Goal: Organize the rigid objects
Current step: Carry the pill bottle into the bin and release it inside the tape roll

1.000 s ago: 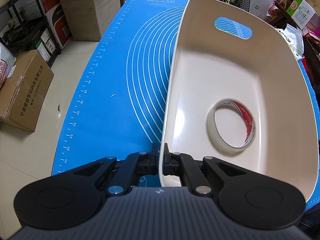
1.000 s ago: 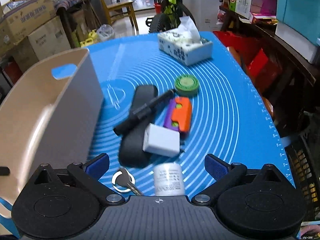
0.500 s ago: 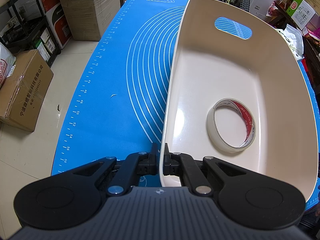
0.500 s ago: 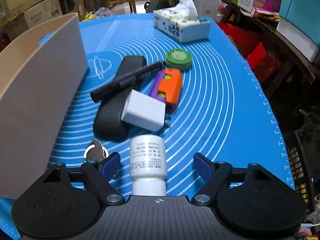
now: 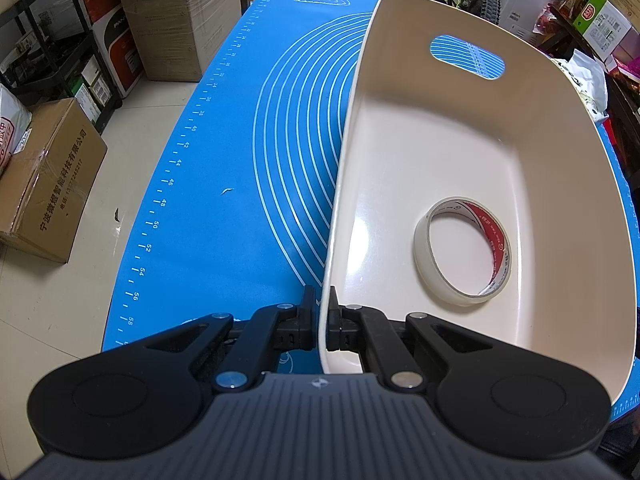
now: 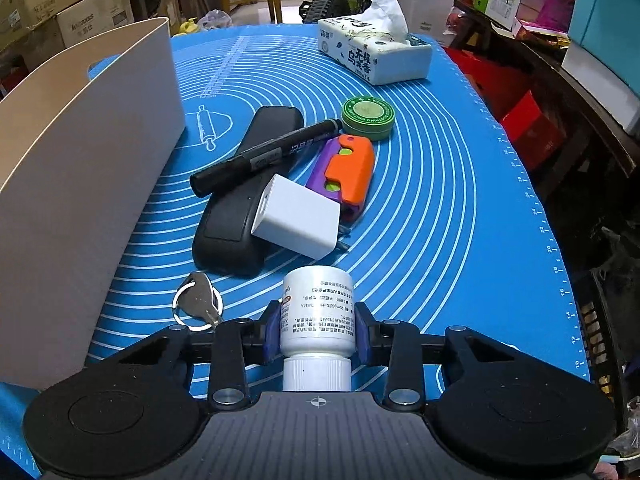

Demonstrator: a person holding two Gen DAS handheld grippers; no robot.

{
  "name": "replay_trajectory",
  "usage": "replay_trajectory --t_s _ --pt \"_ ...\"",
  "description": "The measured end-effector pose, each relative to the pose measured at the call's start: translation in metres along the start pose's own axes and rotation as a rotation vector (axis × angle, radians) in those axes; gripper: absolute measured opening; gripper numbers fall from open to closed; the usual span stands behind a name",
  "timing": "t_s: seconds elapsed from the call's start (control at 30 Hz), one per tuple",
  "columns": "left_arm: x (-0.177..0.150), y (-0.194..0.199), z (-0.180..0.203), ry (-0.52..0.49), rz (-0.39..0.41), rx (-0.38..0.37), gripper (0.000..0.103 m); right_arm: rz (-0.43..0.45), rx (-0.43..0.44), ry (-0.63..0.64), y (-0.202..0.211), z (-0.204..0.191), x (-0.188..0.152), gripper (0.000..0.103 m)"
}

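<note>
My left gripper is shut on the near rim of the cream bin, one finger outside the wall and one inside. A roll of clear tape lies on the bin's floor. In the right wrist view a white pill bottle lies on the blue mat, cap toward the camera. My right gripper is closing on it, and its blue pads touch both sides of the bottle. Beyond lie a key on a ring, a white charger, a black case and a black marker.
An orange-and-purple toy and a green round tin sit farther back, and a tissue box stands at the far end. The bin's outer wall rises to the left of these objects. Cardboard boxes stand on the floor.
My right gripper has come down over the white bottle and its jaws have narrowed from wide open until the pads meet the bottle. The left gripper and the bin have not moved.
</note>
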State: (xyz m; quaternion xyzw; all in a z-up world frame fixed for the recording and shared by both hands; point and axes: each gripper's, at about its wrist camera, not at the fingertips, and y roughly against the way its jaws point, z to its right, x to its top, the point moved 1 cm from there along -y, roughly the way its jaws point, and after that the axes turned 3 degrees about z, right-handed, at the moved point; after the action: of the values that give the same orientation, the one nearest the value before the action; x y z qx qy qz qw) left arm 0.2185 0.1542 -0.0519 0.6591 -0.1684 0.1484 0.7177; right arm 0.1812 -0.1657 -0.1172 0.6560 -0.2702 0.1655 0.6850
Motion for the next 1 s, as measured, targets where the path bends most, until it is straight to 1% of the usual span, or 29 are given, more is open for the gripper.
replay_trajectory --t_s 0.17,0.37,0.63,0.83,1.0 --pt "0.0 0.0 0.0 0.001 -0.001 -0.001 0.004 0.029 -0.013 -0.012 0.007 0.001 0.002 0.045" --pt "0.0 0.0 0.0 0.001 -0.001 -0.001 0.004 0.113 0.001 -0.03 0.032 -0.002 0.016 0.045" --pt "0.0 -0.001 0.0 -0.001 -0.003 0.002 0.004 0.293 0.032 0.002 0.081 -0.017 0.051 0.045" --pt "0.001 -0.001 0.0 0.0 -0.003 0.002 0.004 0.402 0.072 0.043 0.112 -0.04 0.08 0.045" --pt "0.0 -0.001 0.0 0.0 -0.003 0.001 0.004 0.433 0.126 0.118 0.121 -0.073 0.092 0.045"
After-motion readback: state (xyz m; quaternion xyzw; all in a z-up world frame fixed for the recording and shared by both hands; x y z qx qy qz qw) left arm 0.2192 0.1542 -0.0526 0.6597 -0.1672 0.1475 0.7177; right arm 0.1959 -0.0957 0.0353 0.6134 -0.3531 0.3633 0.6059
